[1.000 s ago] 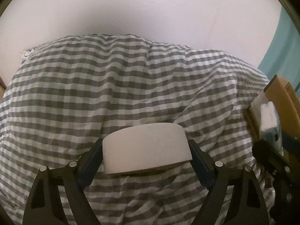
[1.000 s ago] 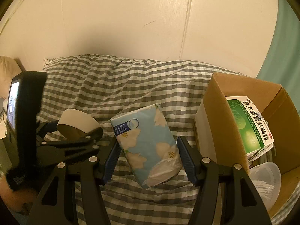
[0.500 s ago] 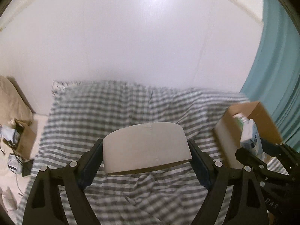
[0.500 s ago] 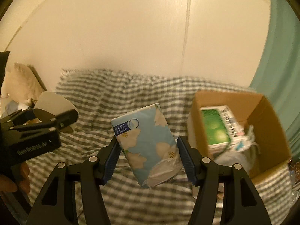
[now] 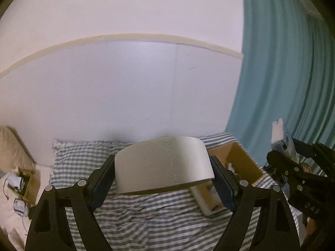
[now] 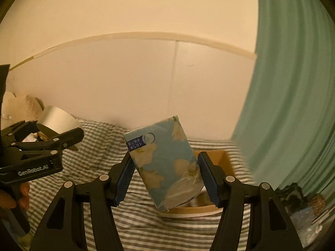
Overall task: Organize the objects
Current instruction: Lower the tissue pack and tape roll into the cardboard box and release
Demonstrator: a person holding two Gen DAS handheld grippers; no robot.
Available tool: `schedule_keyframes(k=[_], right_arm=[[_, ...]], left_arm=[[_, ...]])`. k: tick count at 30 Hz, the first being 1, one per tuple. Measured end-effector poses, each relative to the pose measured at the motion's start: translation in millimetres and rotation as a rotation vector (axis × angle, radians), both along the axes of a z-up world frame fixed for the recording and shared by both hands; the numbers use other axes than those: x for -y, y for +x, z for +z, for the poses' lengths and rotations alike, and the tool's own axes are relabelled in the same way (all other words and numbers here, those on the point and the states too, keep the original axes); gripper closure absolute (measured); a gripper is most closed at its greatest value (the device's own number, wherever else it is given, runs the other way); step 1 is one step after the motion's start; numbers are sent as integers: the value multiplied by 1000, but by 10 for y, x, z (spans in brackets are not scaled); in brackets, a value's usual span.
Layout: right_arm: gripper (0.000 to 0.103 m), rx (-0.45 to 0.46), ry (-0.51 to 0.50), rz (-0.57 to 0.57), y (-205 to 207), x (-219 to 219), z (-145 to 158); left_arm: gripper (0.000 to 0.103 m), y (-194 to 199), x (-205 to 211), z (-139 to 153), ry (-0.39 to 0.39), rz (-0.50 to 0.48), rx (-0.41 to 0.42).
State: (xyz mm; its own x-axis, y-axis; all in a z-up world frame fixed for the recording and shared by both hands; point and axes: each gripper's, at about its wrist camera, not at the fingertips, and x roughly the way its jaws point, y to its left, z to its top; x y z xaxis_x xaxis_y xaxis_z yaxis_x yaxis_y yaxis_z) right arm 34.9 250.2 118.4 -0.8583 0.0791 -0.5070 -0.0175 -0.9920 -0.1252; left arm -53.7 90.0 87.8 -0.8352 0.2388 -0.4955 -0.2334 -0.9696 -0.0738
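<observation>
My left gripper is shut on a wide roll of pale tape and holds it high above the checked bed. The roll also shows in the right wrist view, at the left. My right gripper is shut on a blue flowered tissue pack, held tilted in the air over an open cardboard box. The box also shows in the left wrist view, on the bed at the right. The tissue pack also shows there, edge-on.
A grey-and-white checked bedspread covers the bed below. A white wall stands behind it and a teal curtain hangs at the right. A beige pillow and small clutter lie at the far left.
Both grippers have risen well above the bed with their objects still held; the views now tilt up toward the wall and the box looks smaller and lower.
</observation>
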Motion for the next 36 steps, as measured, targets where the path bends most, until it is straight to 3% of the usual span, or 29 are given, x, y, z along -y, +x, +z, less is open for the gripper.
schedule_keyframes(k=[4, 11, 23, 36], right_arm=[[43, -6, 18, -16, -77, -270, 106], [43, 47, -4, -33, -675, -762, 21], [43, 168, -106, -65, -1225, -1447, -586], [43, 285, -229, -107, -1580, -1861, -1260]], left_arm=[[16, -65, -269, 60, -6, -29, -16], [16, -393, -717, -84, -49, -52, 12], [16, -883, -1601, -752, -99, -154, 124], [15, -1066, -2065, -1252, -89, -233, 232]])
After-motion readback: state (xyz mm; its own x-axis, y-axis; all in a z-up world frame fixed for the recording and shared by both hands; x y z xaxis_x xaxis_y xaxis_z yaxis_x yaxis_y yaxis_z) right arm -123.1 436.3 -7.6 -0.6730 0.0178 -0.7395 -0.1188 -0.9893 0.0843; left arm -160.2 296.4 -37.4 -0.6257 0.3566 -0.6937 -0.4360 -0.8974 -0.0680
